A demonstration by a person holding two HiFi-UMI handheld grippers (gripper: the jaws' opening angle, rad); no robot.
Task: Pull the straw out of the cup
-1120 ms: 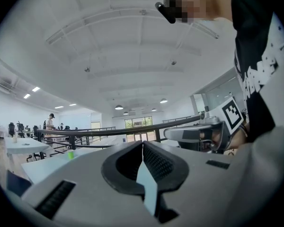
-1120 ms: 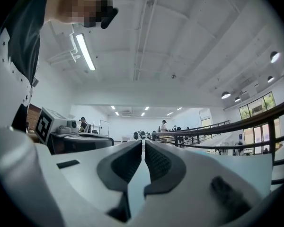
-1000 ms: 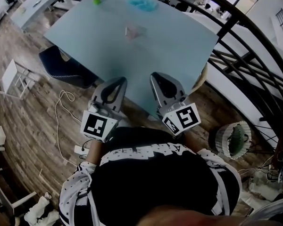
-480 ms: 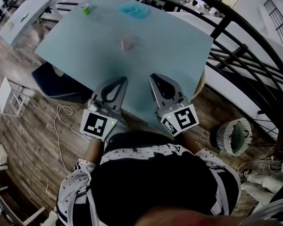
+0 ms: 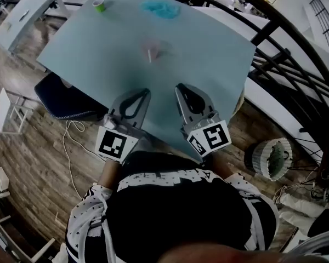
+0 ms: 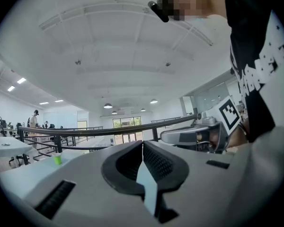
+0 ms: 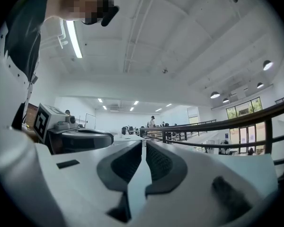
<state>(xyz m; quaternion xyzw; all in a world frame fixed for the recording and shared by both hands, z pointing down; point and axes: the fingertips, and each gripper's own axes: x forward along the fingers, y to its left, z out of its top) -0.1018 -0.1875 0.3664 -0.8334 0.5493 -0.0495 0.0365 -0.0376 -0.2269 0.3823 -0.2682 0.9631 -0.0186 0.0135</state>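
A small clear cup with a straw (image 5: pixel 152 51) stands upright near the middle of the pale blue table (image 5: pixel 208 53), blurred in the head view. Both grippers hover over the table's near edge, well short of the cup. My left gripper (image 5: pixel 146 91) is shut with nothing in it, its jaws meeting in the left gripper view (image 6: pixel 142 144). My right gripper (image 5: pixel 178 86) is also shut and empty, its jaws close together in the right gripper view (image 7: pixel 144 144). Neither gripper view shows the cup.
A green cup (image 5: pixel 99 5) stands at the table's far left corner and also shows small in the left gripper view (image 6: pixel 57 159). A blue crumpled thing (image 5: pixel 161 8) lies at the far edge. A dark chair (image 5: pixel 66 95) sits left of the table, black railings (image 5: pixel 285 53) run to the right.
Both grippers keep the same shut pose by the table's near edge. The head view has shifted slightly, so the table and cup sit a little differently in the frame.
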